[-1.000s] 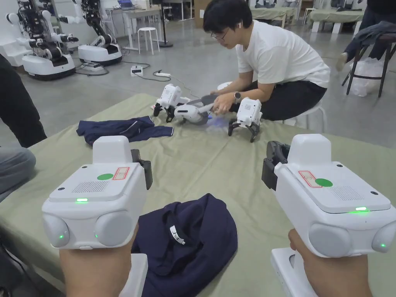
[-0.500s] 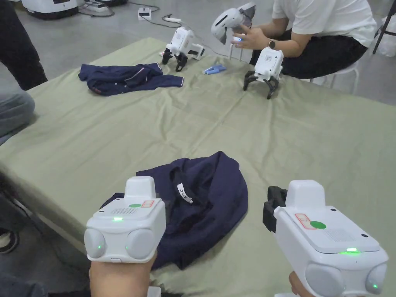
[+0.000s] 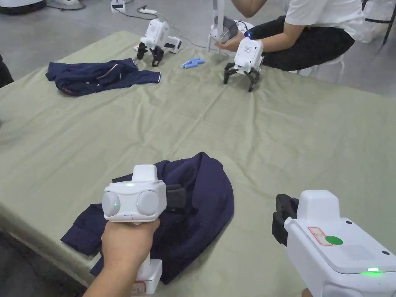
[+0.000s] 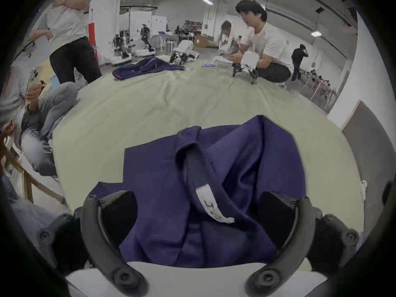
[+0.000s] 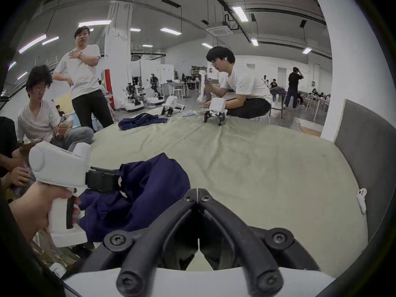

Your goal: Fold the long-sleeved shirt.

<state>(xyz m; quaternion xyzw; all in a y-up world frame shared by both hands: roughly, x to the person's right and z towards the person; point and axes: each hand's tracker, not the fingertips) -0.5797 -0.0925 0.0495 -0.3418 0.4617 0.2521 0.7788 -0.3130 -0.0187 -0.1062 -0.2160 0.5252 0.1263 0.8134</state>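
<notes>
- Here we count two navy garments on the green sheet [image 3: 294,127]: one long-sleeved shirt [image 3: 209,205], crumpled near the front edge, and one second garment [image 3: 96,75] at the far left.
- We count four white grippers: two held by us, and two spare grippers [image 3: 156,34] standing on their jaws at the far edge, well apart from the shirt.
- A few blue pens [image 3: 192,62] lie between those spare ones.
- One seated person [image 3: 309,31] in a white top is at the far side.
- Our left hand [image 3: 125,247] grips its handle from below, with the left gripper [image 4: 197,222] levelled over the shirt.
- Its jaws stand wide apart, one to each side of the collar and its white label [image 4: 211,205]; we cannot tell whether they touch the cloth.
- The right gripper [image 5: 198,194] hangs above bare sheet just beside the shirt's right edge, its jaws closed tip to tip on nothing.
</notes>
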